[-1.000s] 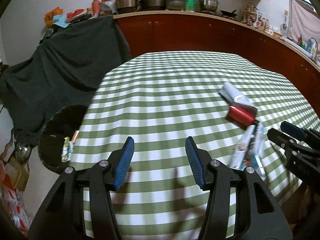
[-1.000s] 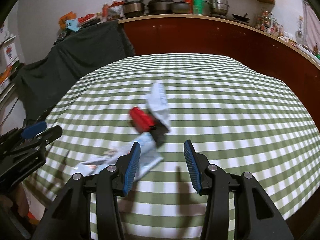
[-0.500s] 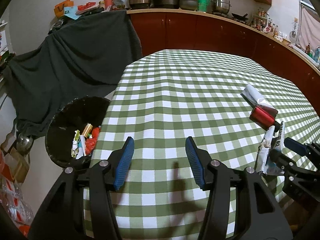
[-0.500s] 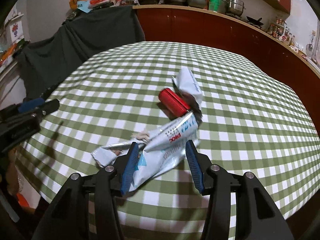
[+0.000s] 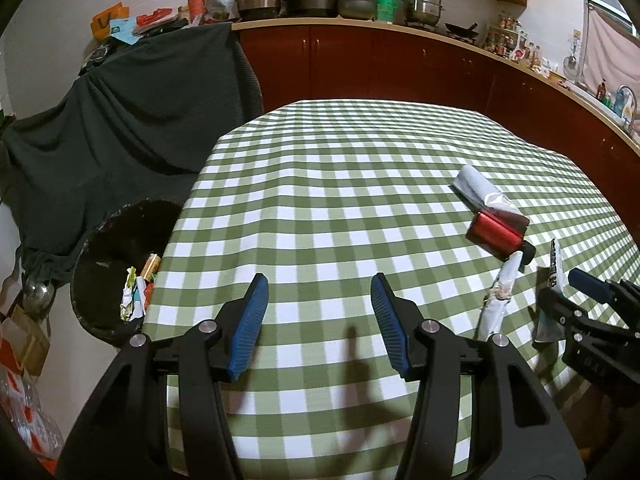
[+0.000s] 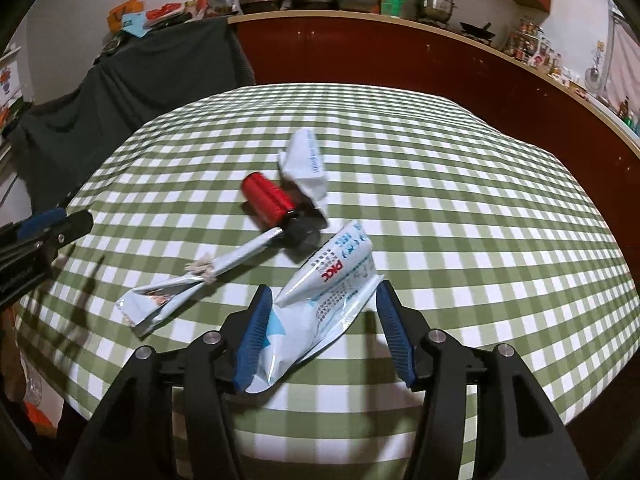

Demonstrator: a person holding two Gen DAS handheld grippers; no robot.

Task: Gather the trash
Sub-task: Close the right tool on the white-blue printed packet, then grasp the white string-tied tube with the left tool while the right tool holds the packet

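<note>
Trash bin point(image 5: 104, 280): left of the left tongs point(image 5: 316, 312), right rim hidden behind the bench point(image 5: 320, 200) edge; contents too small to identify. White packet point(image 6: 320, 312): lower end covered by the right tongs point(image 6: 324, 328); small print unreadable.

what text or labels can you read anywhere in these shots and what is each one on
"PKCC", in red, seen upside down: as best it reads, on the blue and white wrapper between the open fingers of the right gripper.
Small print on that wrapper: too small to read.
Blue print on the white packet behind the red can: blurred.
Counter jars and boxes: unreadable.
</note>
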